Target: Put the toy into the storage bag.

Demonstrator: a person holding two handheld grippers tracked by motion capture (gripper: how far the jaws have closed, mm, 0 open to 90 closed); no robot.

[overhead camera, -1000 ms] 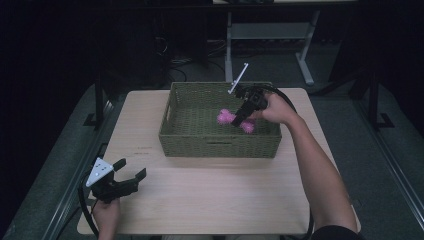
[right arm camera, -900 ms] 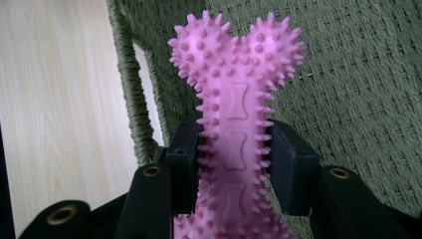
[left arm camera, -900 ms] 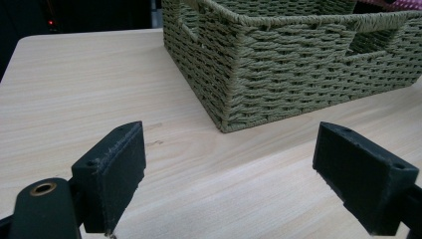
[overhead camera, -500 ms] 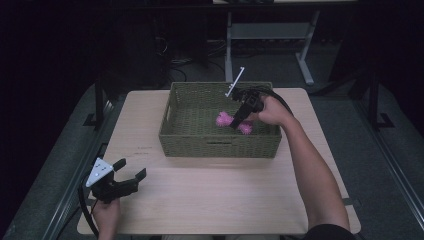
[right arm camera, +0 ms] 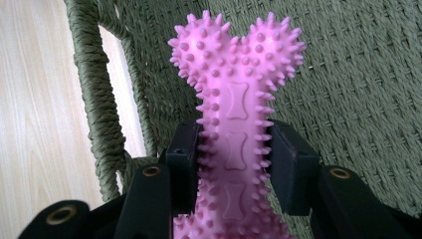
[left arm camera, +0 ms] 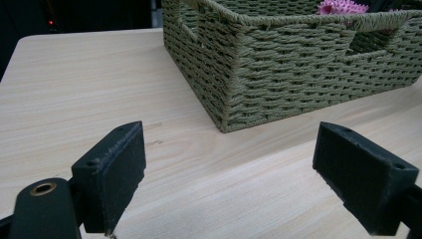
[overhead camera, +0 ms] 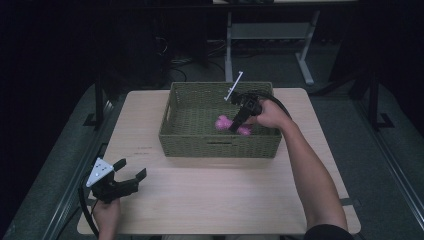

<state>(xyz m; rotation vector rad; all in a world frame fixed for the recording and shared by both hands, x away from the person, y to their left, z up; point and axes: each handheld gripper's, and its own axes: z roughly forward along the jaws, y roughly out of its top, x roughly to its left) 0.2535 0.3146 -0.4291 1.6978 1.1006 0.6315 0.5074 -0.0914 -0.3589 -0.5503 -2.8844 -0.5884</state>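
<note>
- The right gripper reaches down into the green woven basket that stands at the far middle of the wooden table
- Its jaws are clamped on the shaft of a pink spiky bone-shaped toy; in the right gripper view both black pads press against the toy's sides, with the knobbed end sticking out past them
- In the high view the toy lies inside the basket, right of its middle, near the front wall; whether it rests on the basket floor or is lifted off it cannot be told
- The left gripper sits at the near left corner of the table, well apart from the basket, held by the person's left hand
- Its jaws stand wide apart with nothing between them; the left gripper view looks across bare tabletop toward a basket corner
</note>
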